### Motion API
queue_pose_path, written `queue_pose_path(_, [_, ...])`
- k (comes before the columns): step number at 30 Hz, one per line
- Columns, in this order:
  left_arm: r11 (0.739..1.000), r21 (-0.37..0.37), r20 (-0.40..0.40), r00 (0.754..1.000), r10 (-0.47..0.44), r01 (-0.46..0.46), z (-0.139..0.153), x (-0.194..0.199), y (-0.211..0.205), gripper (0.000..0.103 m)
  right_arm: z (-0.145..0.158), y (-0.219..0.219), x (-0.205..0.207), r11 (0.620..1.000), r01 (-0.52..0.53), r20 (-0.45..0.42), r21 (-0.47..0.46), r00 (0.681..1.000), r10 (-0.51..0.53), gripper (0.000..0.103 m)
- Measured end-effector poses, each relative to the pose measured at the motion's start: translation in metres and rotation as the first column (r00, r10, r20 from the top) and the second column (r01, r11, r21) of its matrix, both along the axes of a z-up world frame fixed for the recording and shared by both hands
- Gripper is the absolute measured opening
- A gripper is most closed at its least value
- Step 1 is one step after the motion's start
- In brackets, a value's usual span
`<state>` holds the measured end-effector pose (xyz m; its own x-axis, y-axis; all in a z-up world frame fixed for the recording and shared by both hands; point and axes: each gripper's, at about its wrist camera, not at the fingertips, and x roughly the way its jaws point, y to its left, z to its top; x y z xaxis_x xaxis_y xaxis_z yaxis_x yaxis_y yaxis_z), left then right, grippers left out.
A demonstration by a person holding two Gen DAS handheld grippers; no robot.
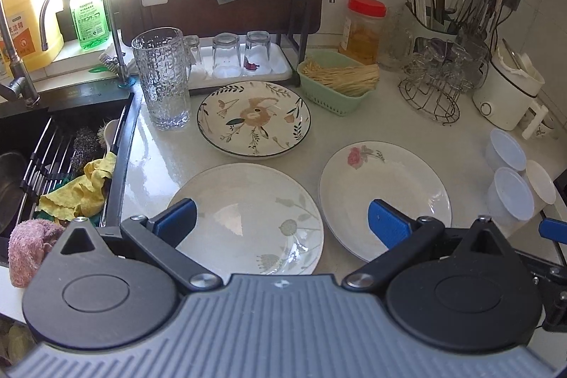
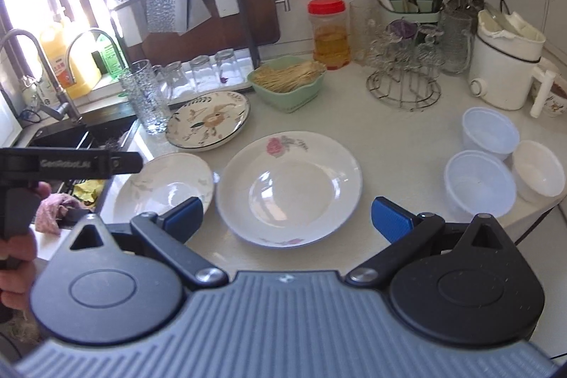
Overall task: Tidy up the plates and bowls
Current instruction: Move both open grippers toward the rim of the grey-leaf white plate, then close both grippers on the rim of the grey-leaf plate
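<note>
Three plates on the counter [image 2: 407,137]: leaf plate [image 1: 248,218] front left beside the sink [image 1: 21,144], rose plate [image 2: 288,190] just right of it, bird plate [image 1: 254,118] behind both. Tall glass [image 1: 163,77] left of bird plate, toothpick basket [image 1: 336,84] to its right. Three tubs [image 2: 480,186] clustered right of rose plate. Jar [image 2: 329,32] and wire rack [image 2: 404,84] behind.

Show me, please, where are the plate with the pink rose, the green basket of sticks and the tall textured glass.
Plate with the pink rose [image 2: 288,188]: right wrist view, on its bare centre.
Green basket [image 2: 296,98]: right wrist view, on its front wall.
Tall textured glass [image 1: 163,77]: left wrist view, on the middle of its side.
</note>
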<state>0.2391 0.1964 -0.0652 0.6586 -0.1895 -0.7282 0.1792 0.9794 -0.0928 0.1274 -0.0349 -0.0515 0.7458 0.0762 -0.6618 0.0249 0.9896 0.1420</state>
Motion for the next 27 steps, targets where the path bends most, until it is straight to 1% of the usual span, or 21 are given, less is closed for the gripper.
queue_pose_path(3, [0.998, -0.03, -0.017, 0.999, -0.047, 0.046, -0.008, 0.013, 0.01, 0.103, -0.005, 0.015, 0.008, 1.0, 0.005, -0.006, -0.007, 1.0, -0.005, 0.1])
queue_pose_path(5, [0.997, -0.035, -0.03, 0.997, -0.066, 0.065, -0.014, 0.019, 0.018, 0.103, -0.009, 0.025, 0.013, 1.0, 0.0, -0.007, 0.022, 1.0, 0.0, 0.099])
queue_pose_path(7, [0.996, -0.038, -0.04, 0.996, -0.084, 0.082, -0.02, 0.024, 0.028, 0.103, -0.014, 0.037, 0.018, 1.0, 0.0, -0.004, 0.031, 1.0, 0.0, 0.098])
queue_pose_path(9, [0.995, -0.034, -0.045, 0.994, -0.098, 0.096, -0.026, 0.027, 0.04, 0.103, -0.019, 0.048, 0.023, 0.999, -0.003, -0.001, 0.038, 1.0, 0.003, 0.094])
queue_pose_path(10, [0.994, -0.032, -0.049, 0.993, -0.103, 0.101, -0.029, 0.029, 0.045, 0.103, -0.022, 0.054, 0.026, 0.999, 0.001, 0.0, 0.043, 1.0, -0.001, 0.089])
queue_pose_path(12, [0.995, -0.018, -0.063, 0.993, -0.103, 0.102, -0.036, 0.034, 0.059, 0.103, -0.029, 0.064, 0.033, 0.998, 0.009, -0.01, 0.067, 1.0, -0.009, 0.084])
queue_pose_path(13, [0.994, -0.015, -0.064, 0.992, -0.107, 0.106, -0.038, 0.036, 0.064, 0.103, -0.033, 0.069, 0.036, 0.997, 0.014, -0.018, 0.082, 1.0, -0.012, 0.07])
queue_pose_path(14, [0.993, -0.014, -0.064, 0.991, -0.115, 0.114, -0.042, 0.039, 0.071, 0.103, -0.037, 0.073, 0.039, 0.995, 0.022, -0.026, 0.094, 0.999, -0.02, 0.061])
queue_pose_path(16, [0.992, -0.016, -0.069, 0.99, -0.127, 0.126, -0.047, 0.044, 0.083, 0.103, -0.045, 0.082, 0.044, 0.993, 0.041, -0.036, 0.107, 0.999, -0.037, 0.059])
queue_pose_path(18, [0.991, -0.016, -0.078, 0.988, -0.136, 0.135, -0.053, 0.049, 0.092, 0.099, -0.052, 0.09, 0.047, 0.991, 0.061, -0.041, 0.12, 0.998, -0.056, 0.059])
queue_pose_path(19, [0.99, -0.014, -0.085, 0.987, -0.139, 0.138, -0.056, 0.052, 0.097, 0.094, -0.055, 0.093, 0.049, 0.989, 0.073, -0.043, 0.129, 0.997, -0.068, 0.059])
queue_pose_path(20, [0.99, -0.015, -0.096, 0.986, -0.14, 0.139, -0.06, 0.056, 0.101, 0.09, -0.057, 0.095, 0.05, 0.987, 0.084, -0.045, 0.137, 0.996, -0.079, 0.056])
queue_pose_path(21, [0.99, -0.025, -0.112, 0.984, -0.138, 0.136, -0.064, 0.06, 0.107, 0.088, -0.061, 0.098, 0.052, 0.985, 0.096, -0.052, 0.145, 0.995, -0.09, 0.054])
queue_pose_path(23, [0.99, -0.05, -0.133, 0.981, -0.139, 0.134, -0.071, 0.067, 0.115, 0.08, -0.068, 0.102, 0.055, 0.981, 0.108, -0.071, 0.162, 0.993, -0.098, 0.039])
queue_pose_path(24, [0.989, -0.057, -0.141, 0.98, -0.14, 0.134, -0.075, 0.069, 0.119, 0.078, -0.071, 0.103, 0.057, 0.979, 0.116, -0.082, 0.169, 0.991, -0.103, 0.037])
queue_pose_path(26, [0.988, -0.069, -0.155, 0.977, -0.144, 0.135, -0.082, 0.075, 0.125, 0.069, -0.077, 0.105, 0.061, 0.973, 0.13, -0.1, 0.19, 0.989, -0.113, 0.035])
queue_pose_path(27, [0.987, -0.08, -0.166, 0.975, -0.148, 0.137, -0.086, 0.078, 0.127, 0.066, -0.079, 0.106, 0.063, 0.97, 0.141, -0.105, 0.196, 0.987, -0.122, 0.034])
